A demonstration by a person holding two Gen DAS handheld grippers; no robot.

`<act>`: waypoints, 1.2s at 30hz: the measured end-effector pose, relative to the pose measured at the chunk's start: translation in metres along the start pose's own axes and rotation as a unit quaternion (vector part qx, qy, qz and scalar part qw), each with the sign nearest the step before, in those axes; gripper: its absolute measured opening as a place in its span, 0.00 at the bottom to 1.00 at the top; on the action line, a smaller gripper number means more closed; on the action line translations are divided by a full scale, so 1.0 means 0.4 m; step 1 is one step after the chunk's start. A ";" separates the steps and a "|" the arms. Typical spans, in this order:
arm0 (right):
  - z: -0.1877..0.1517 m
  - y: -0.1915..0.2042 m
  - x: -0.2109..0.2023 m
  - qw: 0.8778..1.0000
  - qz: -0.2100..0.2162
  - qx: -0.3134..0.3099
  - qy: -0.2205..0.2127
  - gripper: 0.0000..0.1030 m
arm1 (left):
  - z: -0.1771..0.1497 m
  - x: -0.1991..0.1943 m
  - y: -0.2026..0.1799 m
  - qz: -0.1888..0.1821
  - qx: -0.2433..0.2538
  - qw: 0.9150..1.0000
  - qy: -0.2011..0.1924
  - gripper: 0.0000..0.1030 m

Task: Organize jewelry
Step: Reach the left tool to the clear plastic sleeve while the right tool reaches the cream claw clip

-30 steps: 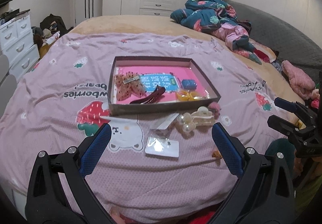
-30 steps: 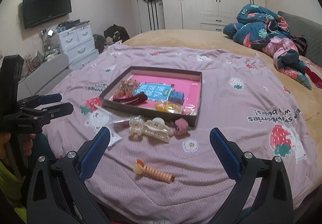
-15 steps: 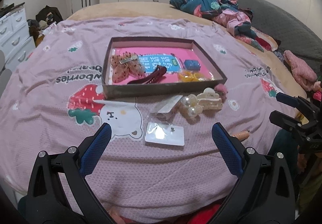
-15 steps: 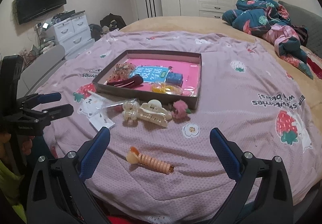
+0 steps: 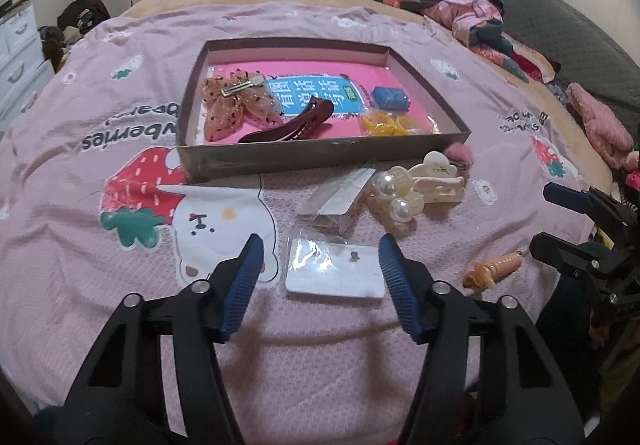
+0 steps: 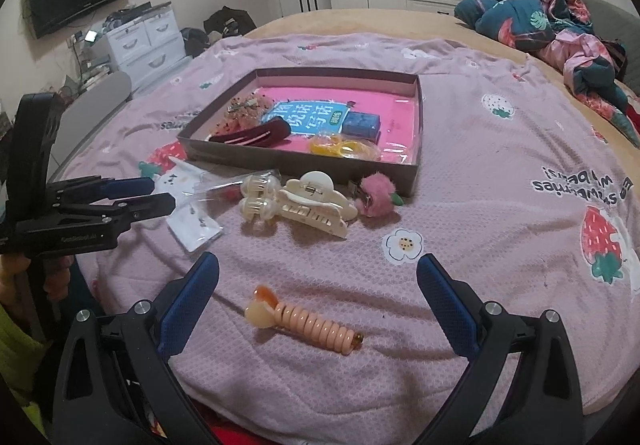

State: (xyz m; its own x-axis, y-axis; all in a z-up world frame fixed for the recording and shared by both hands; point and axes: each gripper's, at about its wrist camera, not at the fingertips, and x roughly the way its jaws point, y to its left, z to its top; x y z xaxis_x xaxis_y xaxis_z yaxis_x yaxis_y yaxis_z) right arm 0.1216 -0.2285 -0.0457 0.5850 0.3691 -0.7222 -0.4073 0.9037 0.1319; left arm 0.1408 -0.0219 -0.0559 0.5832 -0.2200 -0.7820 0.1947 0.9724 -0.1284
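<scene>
The job looks partly done. The box (image 5: pixel 320 157) sits on the pink blanket (image 5: pixel 80 245) and already holds a spotted bow clip (image 5: pixel 236 105), a dark red clip (image 5: pixel 292 123), a blue block (image 5: pixel 390 97) and some yellow bands (image 5: pixel 386 124), all lying on its pink floor.

Still out on the blanket, just in front of the box's near wall, I count six things: a white earring card (image 5: pixel 334 273) in a clear sleeve, a second clear packet (image 5: pixel 340 197) beside it, a pearl clip (image 5: pixel 394 197) touching a cream claw clip (image 5: pixel 438 181), a pink pompom (image 6: pixel 376 193) right against the box corner, and a peach spiral tie (image 6: pixel 306 327) nearest the person, well apart from the rest.

The left gripper (image 5: pixel 320 277) has nothing pinched; its jaws are closing with the earring card lying between the blue pads (image 5: pixel 244 281), which do not yet seem to press on it (the card looks flat on the blanket). The right gripper (image 6: pixel 318 305) has its fingers spread wide and bare, with the spiral tie lying between them, untouched.

So by my reading roughly half the pieces remain to be moved, and the card and the tie look like the next two to go in
</scene>
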 end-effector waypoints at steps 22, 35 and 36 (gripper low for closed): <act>0.063 -0.026 0.154 0.998 0.021 0.018 0.050 0.64 | 0.076 0.155 0.003 -0.028 0.017 0.998 0.058 0.44; 0.099 0.003 0.206 0.997 0.012 -0.041 0.061 0.57 | 0.083 0.172 -0.018 -0.031 0.037 0.997 0.059 0.33; 0.103 0.005 0.210 0.997 0.013 -0.047 0.062 0.56 | 0.083 0.171 -0.016 -0.032 0.036 0.997 0.059 0.33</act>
State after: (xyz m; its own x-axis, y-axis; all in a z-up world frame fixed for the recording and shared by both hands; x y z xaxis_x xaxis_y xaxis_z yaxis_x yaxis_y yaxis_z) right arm 0.1989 -0.1868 -0.0784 0.4852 0.3568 -0.7983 -0.4885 0.8678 0.0910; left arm 0.2055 -0.0458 -0.0884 0.4720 -0.2662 -0.8405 0.2865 0.9479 -0.1393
